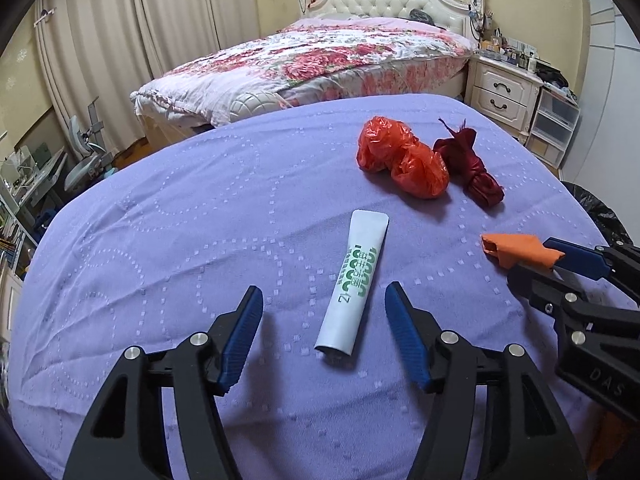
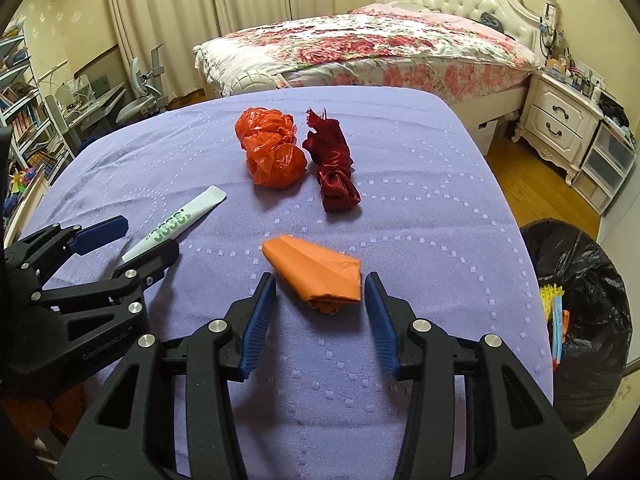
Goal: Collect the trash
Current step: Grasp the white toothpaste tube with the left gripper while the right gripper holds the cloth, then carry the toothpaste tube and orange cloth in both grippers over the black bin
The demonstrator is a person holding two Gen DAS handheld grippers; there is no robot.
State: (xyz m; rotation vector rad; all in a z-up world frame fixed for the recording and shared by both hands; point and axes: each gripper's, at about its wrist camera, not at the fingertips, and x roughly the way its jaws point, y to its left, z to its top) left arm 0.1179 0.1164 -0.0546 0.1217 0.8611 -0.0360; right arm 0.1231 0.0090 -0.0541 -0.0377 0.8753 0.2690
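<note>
Nearest to me, the left gripper [image 1: 324, 308] hangs over the lilac quilted tabletop [image 1: 160, 240] with its blue-padded fingers [image 1: 244, 332] spread apart, straddling the lower half of a white squeeze tube with green lettering [image 1: 354, 280]. The tube lies flat, its open end toward the gripper, and neither pad touches it; the jaws look lined up across its narrow width so that closing would pinch it by the sides.

Beside it, the right gripper [image 2: 320, 300] is posed the same way, fingers parted on either side of a folded orange paper wedge [image 2: 316, 272]. The wedge rests on the cloth, its crumpled end between the pads and untouched. Both tools seem set for a paired pickup, one piece each.

Off the table's right edge stands a bin lined with a black plastic bag [image 2: 580, 280], already holding a few bright scraps; I judge it sits there so the right hand has a short swing to drop things in.

Farther across the cloth, a crumpled orange-red plastic bag [image 2: 272, 152] and a knotted dark red satin bundle [image 2: 334, 168] lie just beside each other, waiting their turn.

Beyond the table are a bed with a floral quilt [image 2: 380, 44] and a cream bedside cabinet [image 2: 556, 128].
</note>
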